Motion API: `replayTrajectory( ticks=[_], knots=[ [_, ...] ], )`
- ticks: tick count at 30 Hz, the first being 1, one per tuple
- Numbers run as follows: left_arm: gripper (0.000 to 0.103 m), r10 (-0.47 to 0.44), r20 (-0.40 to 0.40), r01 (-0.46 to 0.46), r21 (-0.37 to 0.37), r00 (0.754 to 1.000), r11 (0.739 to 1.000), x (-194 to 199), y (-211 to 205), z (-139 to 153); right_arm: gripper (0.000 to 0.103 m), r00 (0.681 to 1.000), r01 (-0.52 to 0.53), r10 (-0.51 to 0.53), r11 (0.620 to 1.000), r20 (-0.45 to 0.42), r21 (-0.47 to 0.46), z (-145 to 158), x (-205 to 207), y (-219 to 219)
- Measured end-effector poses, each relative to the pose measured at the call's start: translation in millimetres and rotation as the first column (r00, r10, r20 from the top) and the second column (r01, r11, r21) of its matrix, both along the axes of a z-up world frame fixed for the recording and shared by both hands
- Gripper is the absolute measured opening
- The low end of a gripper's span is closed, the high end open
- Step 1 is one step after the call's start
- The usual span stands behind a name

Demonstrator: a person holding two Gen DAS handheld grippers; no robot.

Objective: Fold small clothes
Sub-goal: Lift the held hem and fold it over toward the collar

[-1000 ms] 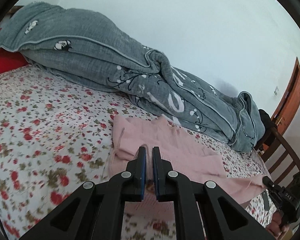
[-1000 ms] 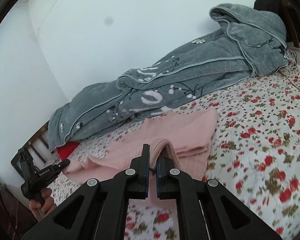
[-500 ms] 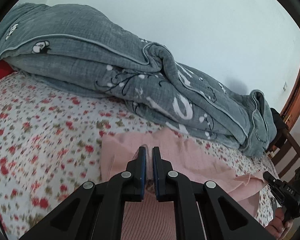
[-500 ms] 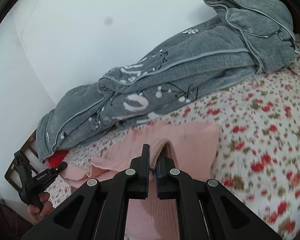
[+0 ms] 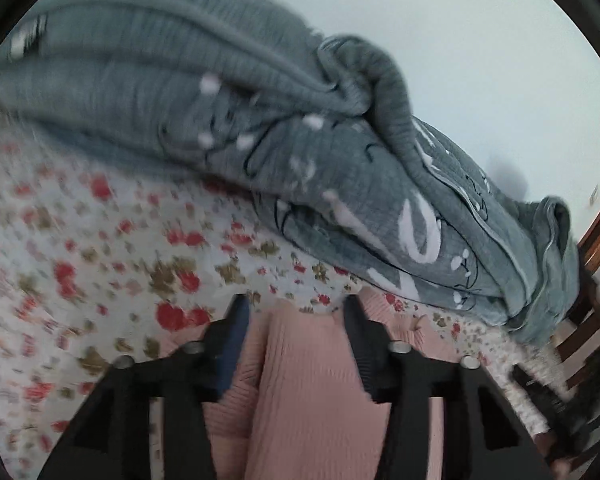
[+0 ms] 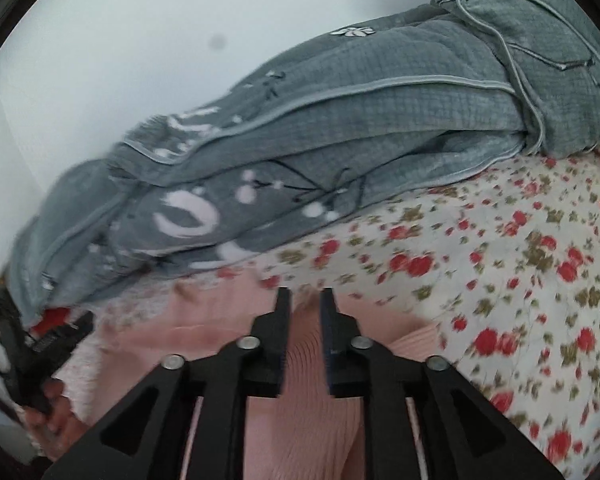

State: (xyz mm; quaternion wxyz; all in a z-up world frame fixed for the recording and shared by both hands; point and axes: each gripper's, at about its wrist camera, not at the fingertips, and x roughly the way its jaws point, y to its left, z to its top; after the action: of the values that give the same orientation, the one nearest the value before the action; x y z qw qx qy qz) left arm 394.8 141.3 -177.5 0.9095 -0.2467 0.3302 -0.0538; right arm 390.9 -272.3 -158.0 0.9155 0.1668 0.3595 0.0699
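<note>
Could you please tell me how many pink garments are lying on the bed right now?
1: a pink knit sweater on the floral bedsheet, in front of the grey blanket, beneath both open tools. More could be hidden out of frame.

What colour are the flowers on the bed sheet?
Red, with olive-green leaves on the white bed sheet; clearest in the right wrist view.

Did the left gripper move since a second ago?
Yes. The left gripper went forward toward the gray blanket, which now looms much larger in its view. Its jaws, shut before, now stand wide apart over the pink sweater.
</note>
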Motion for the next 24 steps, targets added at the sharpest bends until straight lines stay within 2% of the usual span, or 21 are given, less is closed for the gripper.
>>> replayTrajectory(
  ticks=[3, 5, 8, 11, 13, 14, 15, 17, 21, 22, 24],
  knots=[
    [0.047, -0.019, -0.044, 0.015, -0.082, 0.999, 0.997, 2, 10, -23, 0.037, 0.998, -0.021, 0.021, 1.0, -0.057, -0.001, -23, 5, 1],
    [0.047, -0.031, -0.044, 0.026, -0.115, 0.999, 0.993, 2, 14, -25, 0.037, 0.996, -0.021, 0.021, 1.0, -0.082, -0.002, -26, 7, 0],
    [0.046, -0.026, -0.034, 0.024, -0.054, 0.999, 0.998, 0, 6, -22, 0.037, 0.992, -0.022, 0.019, 1.0, -0.125, -0.022, -34, 13, 2],
    [0.042, -0.056, -0.014, 0.057, 0.065, 0.998, 0.996, 0, -14, -16, 0.036, 0.989, -0.031, 0.026, 0.999, -0.145, -0.031, -38, 15, 5],
    [0.033, -0.074, -0.004, 0.074, 0.142, 0.997, 0.987, -2, -28, -13, 0.027, 0.989, -0.031, 0.025, 0.999, -0.143, -0.036, -39, 16, 6],
    [0.023, -0.082, -0.005, 0.082, 0.169, 0.997, 0.982, -1, -32, -13, 0.016, 0.988, -0.033, 0.027, 0.999, -0.149, -0.034, -40, 17, 7],
    [0.013, -0.091, -0.013, 0.091, 0.19, 0.996, 0.978, 0, -36, -13, 0.013, 0.988, -0.036, 0.031, 0.999, -0.154, -0.028, -42, 19, 7],
    [0.007, -0.095, -0.029, 0.099, 0.198, 0.995, 0.975, 2, -37, -15, 0.007, 0.988, -0.044, 0.043, 0.999, -0.149, -0.001, -42, 21, 4],
    [0.006, -0.037, 0.034, 0.031, 0.181, 0.999, 0.983, -7, -26, -9, 0.006, 0.998, -0.014, 0.017, 0.999, -0.061, 0.038, -33, 9, -5],
    [0.006, -0.03, 0.027, 0.024, 0.181, 0.999, 0.983, -6, -26, -9, 0.006, 0.999, -0.007, 0.008, 1.0, -0.054, 0.03, -31, 8, -5],
    [0.006, -0.025, -0.02, 0.028, 0.189, 0.999, 0.981, 1, -27, -14, 0.006, 0.995, -0.004, 0.003, 1.0, -0.102, -0.004, -37, 14, -1]
  ],
)
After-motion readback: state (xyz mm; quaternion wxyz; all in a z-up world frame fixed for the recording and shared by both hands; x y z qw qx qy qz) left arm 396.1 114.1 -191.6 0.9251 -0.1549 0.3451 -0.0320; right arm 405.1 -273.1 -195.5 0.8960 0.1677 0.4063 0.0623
